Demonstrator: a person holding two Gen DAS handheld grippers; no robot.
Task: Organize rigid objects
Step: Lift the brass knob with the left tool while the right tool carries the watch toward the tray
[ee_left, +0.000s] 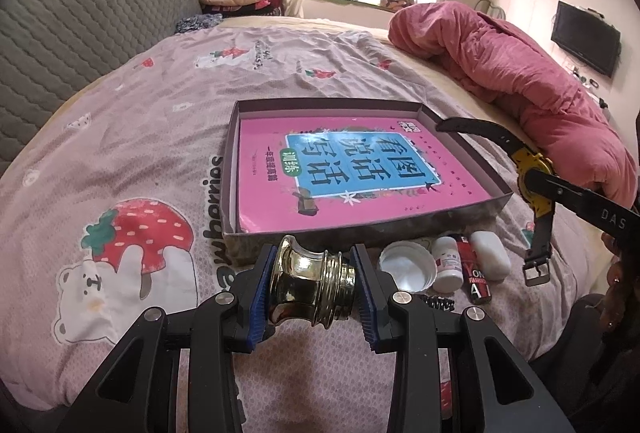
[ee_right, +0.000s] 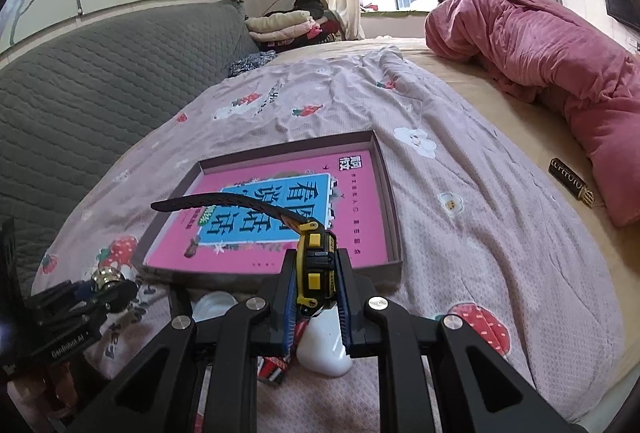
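Note:
My left gripper (ee_left: pixel 312 287) is shut on a shiny gold knob (ee_left: pixel 310 283), held just above the bedspread in front of the shallow box (ee_left: pixel 486 211). A pink book (ee_left: pixel 340 169) lies flat inside that box. My right gripper (ee_right: pixel 316 283) is shut on a yellow and black wristwatch (ee_right: pixel 314 257), whose strap (ee_right: pixel 224 201) curves up over the box. In the left wrist view the same watch (ee_left: pixel 534 175) hangs at the right of the box. The gold knob (ee_right: pixel 107 275) shows at the lower left of the right wrist view.
On the bedspread in front of the box lie a white lid (ee_left: pixel 406 269), a small white bottle (ee_left: pixel 448 265), a red and black tube (ee_left: pixel 474 273) and a white case (ee_left: pixel 490 255). A rolled pink quilt (ee_right: pixel 560 73) lies at the right, a small black box (ee_right: pixel 570 183) beside it. A grey headboard (ee_left: pixel 80 33) bounds the left.

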